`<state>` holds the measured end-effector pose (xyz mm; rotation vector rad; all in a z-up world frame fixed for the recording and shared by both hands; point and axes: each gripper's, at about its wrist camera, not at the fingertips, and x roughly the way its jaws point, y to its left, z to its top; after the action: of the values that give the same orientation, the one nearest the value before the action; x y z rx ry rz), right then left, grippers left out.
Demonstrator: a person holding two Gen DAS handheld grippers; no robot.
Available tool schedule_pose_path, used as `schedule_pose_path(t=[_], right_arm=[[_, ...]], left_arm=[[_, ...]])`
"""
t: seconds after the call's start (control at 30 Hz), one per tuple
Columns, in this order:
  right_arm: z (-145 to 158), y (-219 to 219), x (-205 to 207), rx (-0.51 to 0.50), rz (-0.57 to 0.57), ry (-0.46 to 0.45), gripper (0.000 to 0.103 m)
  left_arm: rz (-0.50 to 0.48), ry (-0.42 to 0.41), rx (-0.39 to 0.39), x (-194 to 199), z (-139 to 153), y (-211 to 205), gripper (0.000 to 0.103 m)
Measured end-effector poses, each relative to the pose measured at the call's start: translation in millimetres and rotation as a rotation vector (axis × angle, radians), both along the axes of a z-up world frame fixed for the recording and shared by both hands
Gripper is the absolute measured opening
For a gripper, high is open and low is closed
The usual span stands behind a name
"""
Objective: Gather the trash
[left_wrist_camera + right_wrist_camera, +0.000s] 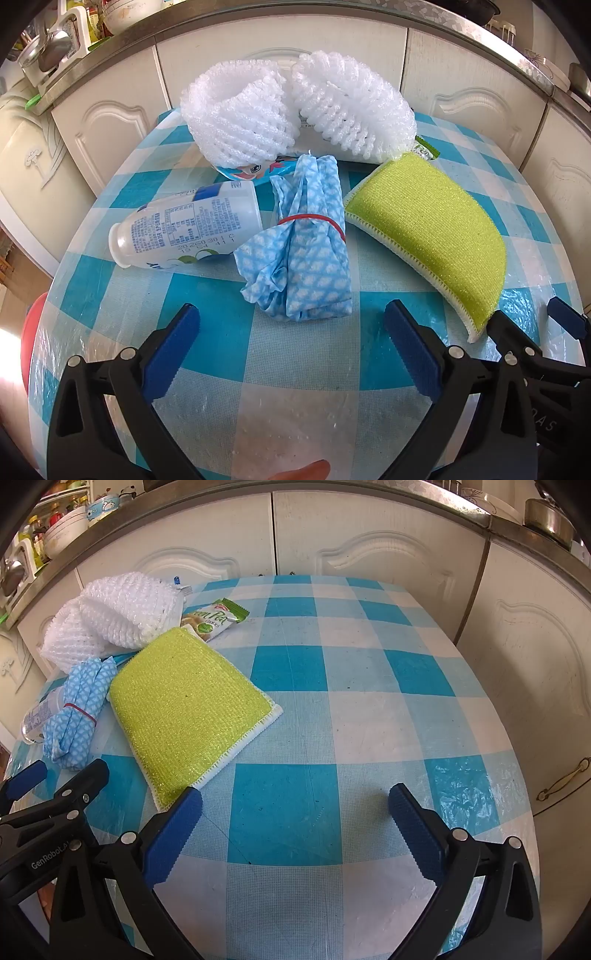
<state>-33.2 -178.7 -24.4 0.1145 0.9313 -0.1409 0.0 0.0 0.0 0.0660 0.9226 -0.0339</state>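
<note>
**Both claws wide open, trash pile sitting untouched**

I've got my left gripper (291, 325) hovering over the checked table (369, 720) with its jaws spread apart, nothing between them. Just ahead of it lies a blue cloth bundle (301, 254) tied with a red rubber band (314, 218). A plastic bottle (184, 225) lies on its side to the cloth's left, a green scrubbing pad (432, 236) to its right, white foam netting (295, 107) behind. My right gripper (295, 799) is open too, over bare tablecloth, pad (188, 705) just beside its left finger. A snack wrapper (214, 618) peeks out by the netting.
</note>
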Motion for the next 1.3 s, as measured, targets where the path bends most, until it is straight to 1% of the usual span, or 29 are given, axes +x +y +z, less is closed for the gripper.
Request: schedule_pose_path(t=[0.43,0.57,0.67,0.8,0.93,1.1,1.17,1.3], right_arm=[[1.5,0.5,0.1,0.000,-0.001,0.001,0.099],[1.9,0.4,0.1,0.000,-0.006,0.003,0.099],[3.3,2.0,1.0,0.000,-0.008,0.004,0.099],[4.4,-0.1,-2.0,0.001,-0.027,0.008,0.099],[5.9,-1.4,-19.2,0.007,-0.053,0.006,0.099],[14.4,-5.4,-47.5,0.026,-0.091,-0.034,0.099],[22.6,-4.9,-58.7,0.033,-0.099,-0.056,0.099],[51.6,1.4,-86.1,0.035,-0.102,-0.137,0.099]], left_arm=[[0.000,0.000,0.001,0.0,0.0,-0.1,0.100],[0.014,0.000,0.001,-0.8,0.0,0.6,0.100],[0.030,0.000,-0.001,-8.3,-1.3,5.0,0.100],[0.001,0.000,-0.002,-29.3,-3.9,13.8,0.100],[-0.046,-0.005,0.022,-44.1,-1.0,14.2,0.100],[-0.073,-0.073,0.042,-69.1,10.8,20.8,0.100],[-0.080,-0.092,0.042,-78.1,20.7,21.6,0.100],[-0.089,-0.130,-0.002,-92.4,42.7,30.1,0.100]])
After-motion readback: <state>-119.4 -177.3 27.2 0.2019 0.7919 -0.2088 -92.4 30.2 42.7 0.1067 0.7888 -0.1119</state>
